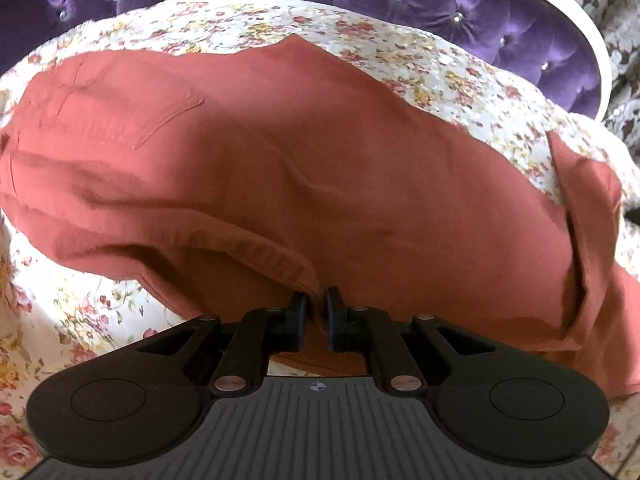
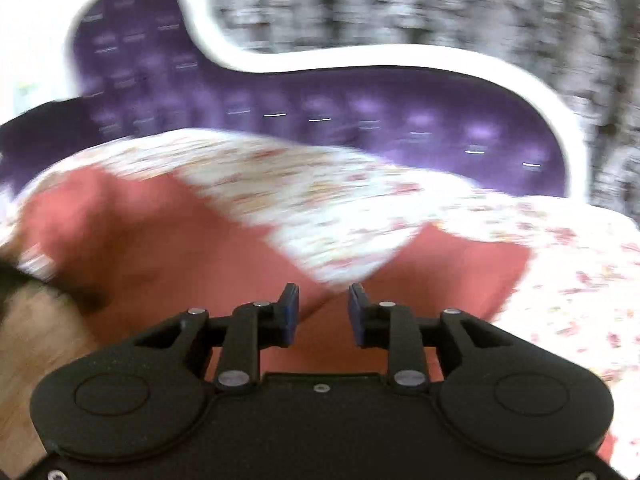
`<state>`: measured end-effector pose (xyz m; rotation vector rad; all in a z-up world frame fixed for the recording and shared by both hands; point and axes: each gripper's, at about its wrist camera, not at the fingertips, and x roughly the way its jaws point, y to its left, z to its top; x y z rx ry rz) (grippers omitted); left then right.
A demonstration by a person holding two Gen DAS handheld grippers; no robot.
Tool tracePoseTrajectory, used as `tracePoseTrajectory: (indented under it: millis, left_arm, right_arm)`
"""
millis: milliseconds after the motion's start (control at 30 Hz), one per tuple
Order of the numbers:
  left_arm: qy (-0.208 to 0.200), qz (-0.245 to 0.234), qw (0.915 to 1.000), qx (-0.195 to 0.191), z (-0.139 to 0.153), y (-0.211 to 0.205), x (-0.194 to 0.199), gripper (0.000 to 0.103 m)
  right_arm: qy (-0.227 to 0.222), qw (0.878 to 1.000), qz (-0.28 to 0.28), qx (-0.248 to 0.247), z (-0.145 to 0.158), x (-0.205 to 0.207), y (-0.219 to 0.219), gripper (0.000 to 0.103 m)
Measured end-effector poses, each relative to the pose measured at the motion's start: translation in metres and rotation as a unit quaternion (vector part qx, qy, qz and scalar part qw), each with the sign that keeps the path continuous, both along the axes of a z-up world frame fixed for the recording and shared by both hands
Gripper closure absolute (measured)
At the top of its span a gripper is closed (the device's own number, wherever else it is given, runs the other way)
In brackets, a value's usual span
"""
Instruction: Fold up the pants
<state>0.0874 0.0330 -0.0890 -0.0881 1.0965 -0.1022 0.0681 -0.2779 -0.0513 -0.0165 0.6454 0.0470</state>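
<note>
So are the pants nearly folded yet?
Partway, it looks like. The red pants lie on the flowery bedspread, seemingly doubled over once, with a flap turned up on the right side. The left gripper is shut on a hem near the front edge. The right gripper is open, holding nothing. Folding them smaller and smoothing the wrinkles is left.

One pair of rust-red pants (image 1: pixel 320 168) lies on one bed with a single floral bedspread (image 1: pixel 400 40). One purple tufted headboard (image 1: pixel 500 28) stands behind it. Two tools show, a left tool (image 1: pixel 316 312) and a right tool (image 2: pixel 323 312).
</note>
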Motion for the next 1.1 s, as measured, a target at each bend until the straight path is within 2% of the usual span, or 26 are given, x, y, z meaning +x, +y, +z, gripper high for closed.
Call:
tracePoseTrajectory:
  millis: [133,267,367,400,467,500,533,567,633,733,800,867,967,1100]
  left_arm:
    - [-0.009,-0.005,0.9999,0.010,-0.001,-0.002,-0.004,0.092]
    - [-0.008,0.003,0.9999,-0.008,-0.001,0.004,-0.002,0.092]
    - [-0.001,0.014,0.9995,-0.028,-0.003,0.010,0.000,0.092]
    - [0.000,0.017,0.9993,-0.032,-0.003,0.011,0.000,0.092]
    - [0.001,0.019,0.9992,-0.035,-0.003,0.011,0.000,0.092]
    - [0.001,0.019,0.9992,-0.036,-0.003,0.011,0.000,0.092]
    - [0.002,0.020,0.9992,-0.036,-0.003,0.011,0.000,0.092]
    - [0.002,0.020,0.9992,-0.035,-0.003,0.011,0.001,0.092]
    - [0.004,0.019,0.9991,-0.037,-0.003,0.011,0.001,0.092]
    - [0.005,0.020,0.9989,-0.041,-0.003,0.013,0.002,0.092]
    - [0.006,0.020,0.9989,-0.042,-0.003,0.014,0.002,0.092]
    - [0.005,0.020,0.9990,-0.039,-0.003,0.013,0.002,0.092]
    - [0.002,0.017,0.9994,-0.031,-0.003,0.010,0.001,0.092]
    - [0.002,0.014,0.9997,-0.020,-0.002,0.007,0.001,0.092]
  right_arm:
    - [0.031,0.997,-0.071,0.025,-0.011,0.065,-0.011,0.064]
    - [0.065,0.992,-0.104,-0.006,-0.031,0.111,0.000,0.062]
    - [0.097,0.988,-0.119,-0.015,-0.045,0.128,-0.004,0.062]
    - [0.109,0.986,-0.125,-0.023,-0.049,0.131,-0.003,0.058]
    - [0.106,0.984,-0.138,-0.048,-0.051,0.128,0.000,0.053]
    - [0.109,0.983,-0.138,-0.051,-0.051,0.127,0.000,0.059]
    - [0.113,0.984,-0.133,-0.038,-0.049,0.125,-0.004,0.098]
    - [0.115,0.985,-0.129,-0.018,-0.044,0.121,-0.009,0.097]
    - [0.083,0.988,-0.129,0.000,-0.025,0.105,-0.020,0.098]
    - [-0.007,0.991,-0.136,0.019,0.024,0.043,-0.039,0.098]
    - [-0.045,0.986,-0.152,0.051,0.046,-0.006,-0.058,0.098]
    - [-0.064,0.979,-0.181,0.072,0.054,-0.056,-0.078,0.098]
    - [-0.045,0.968,-0.232,0.088,0.036,-0.119,-0.103,0.097]
    - [0.031,0.958,-0.263,0.113,-0.014,-0.167,-0.114,0.097]
